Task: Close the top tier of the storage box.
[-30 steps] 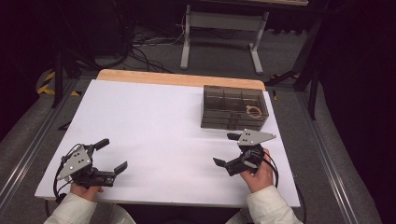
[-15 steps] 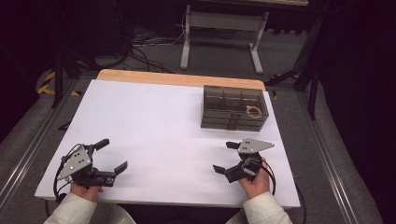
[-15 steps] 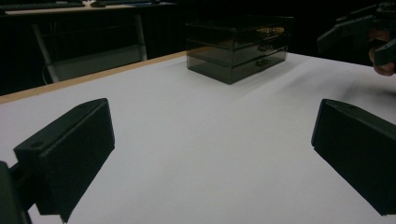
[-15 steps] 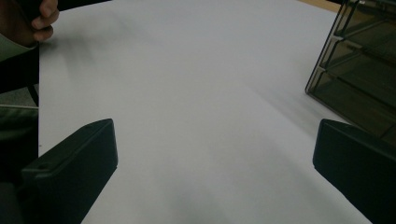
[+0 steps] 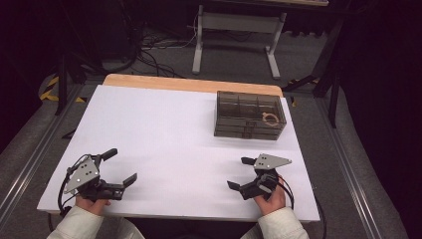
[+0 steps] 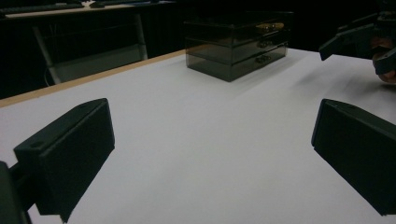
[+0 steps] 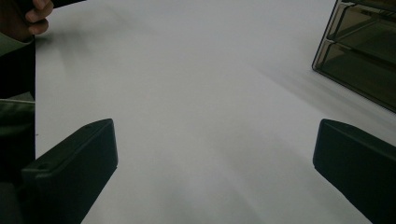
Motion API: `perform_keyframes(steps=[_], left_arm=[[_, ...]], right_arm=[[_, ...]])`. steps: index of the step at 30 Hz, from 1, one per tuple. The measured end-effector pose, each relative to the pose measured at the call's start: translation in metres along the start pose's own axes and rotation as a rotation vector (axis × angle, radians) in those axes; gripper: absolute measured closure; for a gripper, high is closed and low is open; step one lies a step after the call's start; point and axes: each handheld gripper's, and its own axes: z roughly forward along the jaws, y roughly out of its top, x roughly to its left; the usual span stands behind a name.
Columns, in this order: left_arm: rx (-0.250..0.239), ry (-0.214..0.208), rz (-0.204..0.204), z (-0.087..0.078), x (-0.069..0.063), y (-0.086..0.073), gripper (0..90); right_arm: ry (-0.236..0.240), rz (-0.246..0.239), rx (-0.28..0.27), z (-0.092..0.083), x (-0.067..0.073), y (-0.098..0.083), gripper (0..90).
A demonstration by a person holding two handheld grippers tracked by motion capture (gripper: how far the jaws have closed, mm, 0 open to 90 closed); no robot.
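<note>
The little smoky drawer box (image 5: 250,115) sits at the far right of the worktop (image 5: 164,129), and a small pale ring (image 5: 271,119) lies on top of it. The box has stacked drawers with small handles, seen best in the left gripper view (image 6: 236,43). Both grippers are near the front edge, well apart from the box. The right gripper (image 5: 239,173) is nearest, with its fingers wide open and nothing between them. The left gripper (image 5: 119,166) is on the other side, its fingers wide open and empty too. It looks like the next job is reaching for the box, so the right hand should go forward slowly, stay low, and line up with one drawer handle before it pinches. The box looks light, so it may slide; the other gripper could hold it steady. The worktop is white and bare, with a wood strip (image 5: 191,84) at the back. Behind it are a dark floor, cables (image 5: 149,47) and a grey stand (image 5: 236,37).
</note>
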Motion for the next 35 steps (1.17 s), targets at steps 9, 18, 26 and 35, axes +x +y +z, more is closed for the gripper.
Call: perform_keyframes(steps=[9, 18, 26, 35], left_arm=[[0.003, -0.006, 0.011, 0.001, 0.000, -0.001, 0.2], [0.020, -0.011, 0.011, 0.005, -0.001, -0.002, 0.2], [0.018, -0.009, -0.011, 0.005, 0.004, -0.004, 0.2], [0.017, -0.007, -0.031, 0.005, 0.004, -0.005, 0.2]], right_arm=[[-0.009, 0.016, 0.026, 0.000, 0.003, -0.016, 0.0], [-0.030, -0.005, -0.002, 0.000, 0.004, -0.014, 0.0], [-0.027, -0.006, -0.001, 0.000, 0.003, -0.014, 0.0], [-0.021, -0.004, 0.005, 0.001, 0.003, -0.014, 0.0]])
